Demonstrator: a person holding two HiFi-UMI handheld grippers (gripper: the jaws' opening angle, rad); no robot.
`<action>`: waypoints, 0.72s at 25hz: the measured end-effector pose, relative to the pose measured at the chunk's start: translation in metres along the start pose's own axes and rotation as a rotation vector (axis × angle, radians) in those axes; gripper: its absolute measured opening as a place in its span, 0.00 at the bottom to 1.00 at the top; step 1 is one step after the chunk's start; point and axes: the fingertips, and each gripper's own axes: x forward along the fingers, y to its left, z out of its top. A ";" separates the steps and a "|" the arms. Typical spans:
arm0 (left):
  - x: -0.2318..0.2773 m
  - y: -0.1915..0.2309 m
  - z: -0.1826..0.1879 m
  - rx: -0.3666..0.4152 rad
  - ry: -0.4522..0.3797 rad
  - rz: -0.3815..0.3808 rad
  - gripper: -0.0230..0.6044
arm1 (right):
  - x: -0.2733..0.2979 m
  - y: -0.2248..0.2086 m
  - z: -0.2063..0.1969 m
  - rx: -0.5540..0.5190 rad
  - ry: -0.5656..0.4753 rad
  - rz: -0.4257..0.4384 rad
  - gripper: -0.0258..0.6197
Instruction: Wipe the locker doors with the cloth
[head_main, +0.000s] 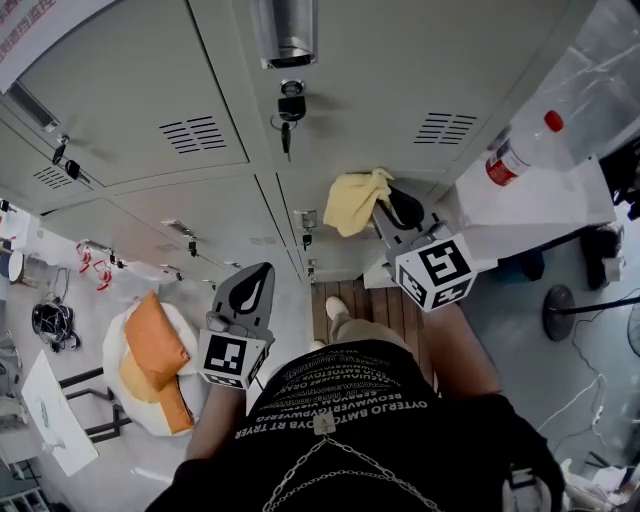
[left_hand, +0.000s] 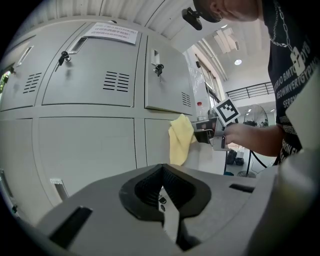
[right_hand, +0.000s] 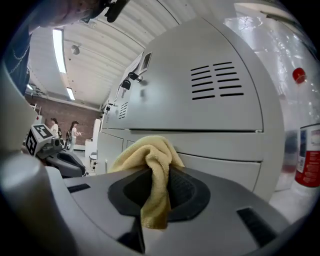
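The yellow cloth (head_main: 358, 200) is clamped in the jaws of the right gripper (head_main: 388, 212) and held close against the grey locker doors (head_main: 400, 80), while the left gripper (head_main: 250, 296) is held lower, jaws together on nothing.

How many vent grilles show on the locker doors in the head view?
3, in one row: left grille, middle grille, right grille. Others may be hidden lower down.
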 end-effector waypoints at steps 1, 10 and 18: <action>0.000 -0.001 -0.001 0.000 0.003 -0.004 0.04 | -0.003 -0.004 -0.002 0.002 0.005 -0.013 0.14; -0.001 -0.006 0.000 0.001 -0.003 -0.020 0.04 | -0.035 -0.048 -0.019 0.017 0.055 -0.138 0.14; -0.006 -0.007 -0.003 -0.003 0.005 -0.022 0.04 | -0.060 -0.076 -0.023 0.021 0.077 -0.236 0.14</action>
